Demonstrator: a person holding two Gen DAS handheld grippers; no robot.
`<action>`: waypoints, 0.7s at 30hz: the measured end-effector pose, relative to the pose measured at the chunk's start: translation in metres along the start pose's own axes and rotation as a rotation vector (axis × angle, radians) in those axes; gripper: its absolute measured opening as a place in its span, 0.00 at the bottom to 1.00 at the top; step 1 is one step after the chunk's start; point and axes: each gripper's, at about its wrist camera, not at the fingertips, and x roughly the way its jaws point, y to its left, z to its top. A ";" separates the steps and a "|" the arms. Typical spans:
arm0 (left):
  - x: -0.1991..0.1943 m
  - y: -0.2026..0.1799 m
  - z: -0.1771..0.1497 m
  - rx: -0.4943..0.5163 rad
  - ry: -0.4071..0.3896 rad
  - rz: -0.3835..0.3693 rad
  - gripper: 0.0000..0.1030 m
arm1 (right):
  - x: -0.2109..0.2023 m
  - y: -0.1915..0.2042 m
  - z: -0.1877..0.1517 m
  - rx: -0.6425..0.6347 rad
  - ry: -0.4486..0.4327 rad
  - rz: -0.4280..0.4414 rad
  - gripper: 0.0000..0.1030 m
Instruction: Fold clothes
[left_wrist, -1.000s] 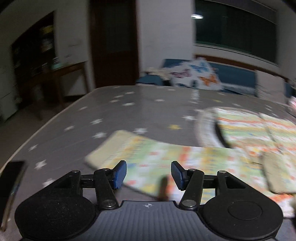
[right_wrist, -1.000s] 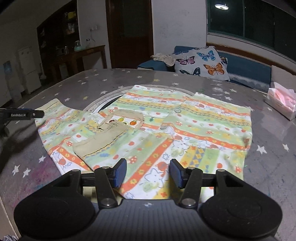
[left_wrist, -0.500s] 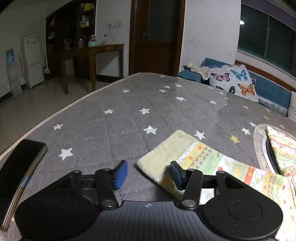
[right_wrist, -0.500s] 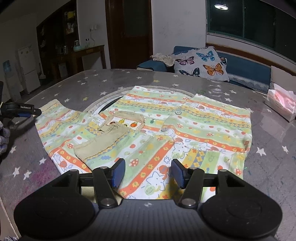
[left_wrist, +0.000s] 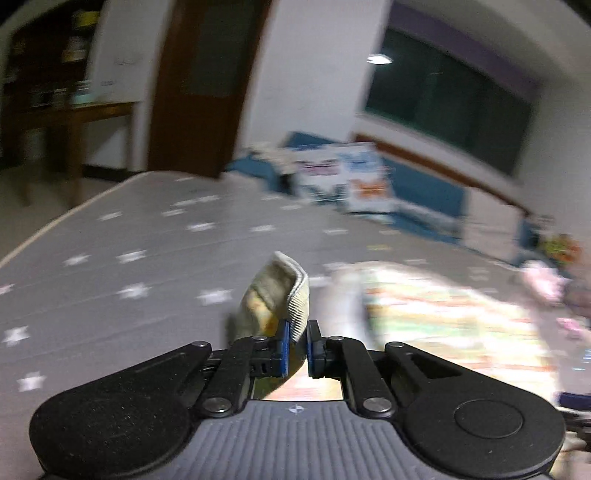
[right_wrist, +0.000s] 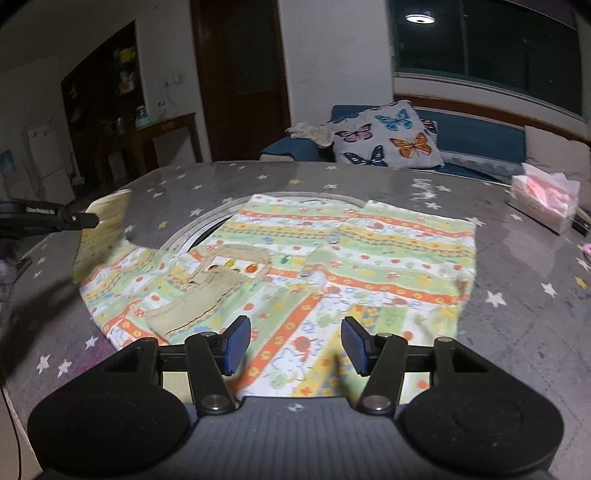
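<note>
Lying spread on the star-patterned table (right_wrist: 517, 325), the patterned shirt (right_wrist: 332, 258) has its sleeve cuff (left_wrist: 288, 295) pinched in your left gripper (left_wrist: 295, 349); your right gripper (right_wrist: 295, 345) hangs spread apart above the hem.

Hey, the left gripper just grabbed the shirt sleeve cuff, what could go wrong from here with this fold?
1. The left gripper pinches only the edge of the sleeve cuff, so the cuff may slip out mid-lift.
2. The right gripper is open above the hem and holds nothing, so the shirt could drag across the table and bunch.
3. The left view is blurred by fast motion; a quick swing may land the sleeve crooked.
</note>
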 end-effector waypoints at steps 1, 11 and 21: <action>-0.001 -0.015 0.002 0.007 0.000 -0.053 0.09 | -0.003 -0.004 -0.001 0.013 -0.004 -0.005 0.53; 0.016 -0.130 -0.015 0.111 0.088 -0.393 0.09 | -0.028 -0.053 -0.009 0.168 -0.045 -0.067 0.48; 0.033 -0.176 -0.055 0.235 0.224 -0.523 0.33 | -0.036 -0.078 -0.010 0.281 -0.057 -0.062 0.41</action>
